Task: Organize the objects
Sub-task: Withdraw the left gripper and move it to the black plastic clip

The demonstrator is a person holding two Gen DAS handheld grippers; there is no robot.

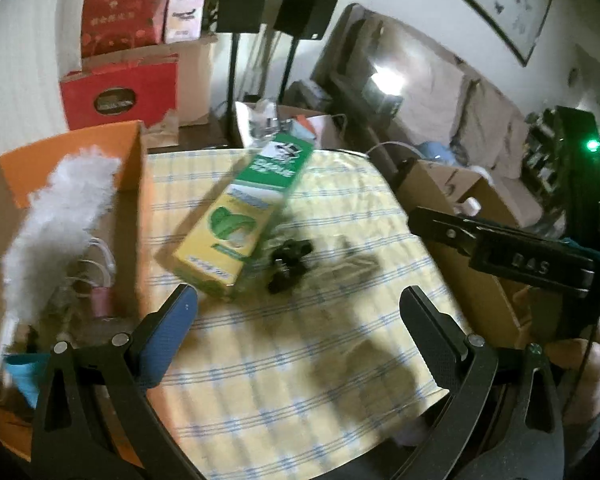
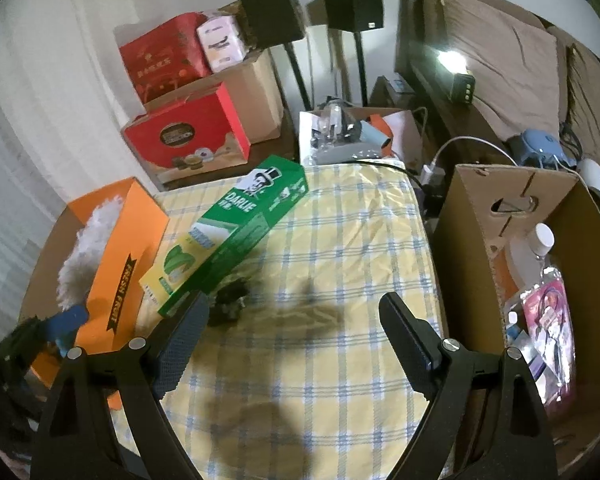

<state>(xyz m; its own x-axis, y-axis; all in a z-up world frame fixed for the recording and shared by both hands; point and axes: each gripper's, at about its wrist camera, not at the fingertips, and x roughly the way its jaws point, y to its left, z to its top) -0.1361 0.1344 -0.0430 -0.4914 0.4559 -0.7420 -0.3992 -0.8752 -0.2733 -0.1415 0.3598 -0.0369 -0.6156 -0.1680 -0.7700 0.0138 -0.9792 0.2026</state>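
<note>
A green and yellow Darlie toothpaste box [image 1: 244,216] [image 2: 232,228] lies diagonally on the checked tablecloth [image 1: 300,344] [image 2: 320,280]. A small black clip-like object [image 1: 288,264] [image 2: 230,300] lies just beside its near end. My left gripper [image 1: 298,308] is open and empty above the cloth, short of both. My right gripper [image 2: 294,312] is open and empty, its left finger [image 2: 188,328] close to the black object. The right gripper also shows at the right of the left wrist view [image 1: 500,240].
An orange box [image 1: 72,168] [image 2: 116,248] holding a white feather duster [image 1: 60,216] [image 2: 88,248] stands left of the table. A brown cardboard box [image 2: 500,216] with bottles and packets stands right. Red boxes [image 2: 184,136] and speaker stands [image 2: 352,0] are behind.
</note>
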